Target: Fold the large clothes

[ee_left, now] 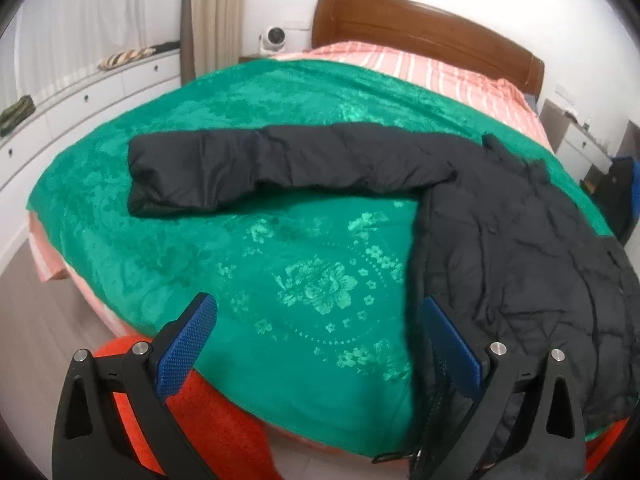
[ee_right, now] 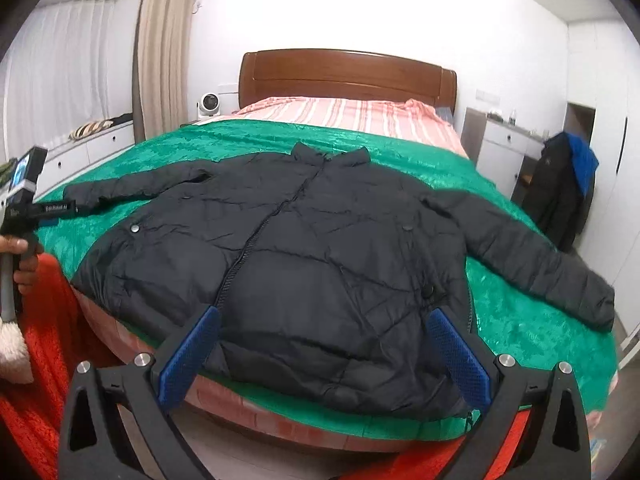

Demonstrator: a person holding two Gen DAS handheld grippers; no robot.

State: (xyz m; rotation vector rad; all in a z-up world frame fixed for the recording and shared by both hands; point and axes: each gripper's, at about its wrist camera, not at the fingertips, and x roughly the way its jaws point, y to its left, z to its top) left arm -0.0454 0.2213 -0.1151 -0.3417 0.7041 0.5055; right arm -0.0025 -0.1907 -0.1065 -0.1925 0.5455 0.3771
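A large black padded jacket (ee_right: 320,240) lies flat, front up and zipped, on a green blanket (ee_right: 520,328) on the bed, both sleeves spread out to the sides. In the left wrist view its left sleeve (ee_left: 260,164) stretches across the blanket (ee_left: 260,264) and its body (ee_left: 520,248) lies to the right. My left gripper (ee_left: 316,320) is open and empty above the foot of the bed, beside the jacket's hem corner. My right gripper (ee_right: 324,328) is open and empty over the jacket's hem. The left gripper's body (ee_right: 24,200) shows at the far left of the right wrist view.
The bed has a wooden headboard (ee_right: 348,76) and a pink striped sheet (ee_right: 344,112). White drawers (ee_left: 88,96) run along the left wall. A red cloth (ee_right: 44,340) hangs at the bed's foot. A dark coat (ee_right: 564,192) hangs on the right beside a white cabinet (ee_right: 500,148).
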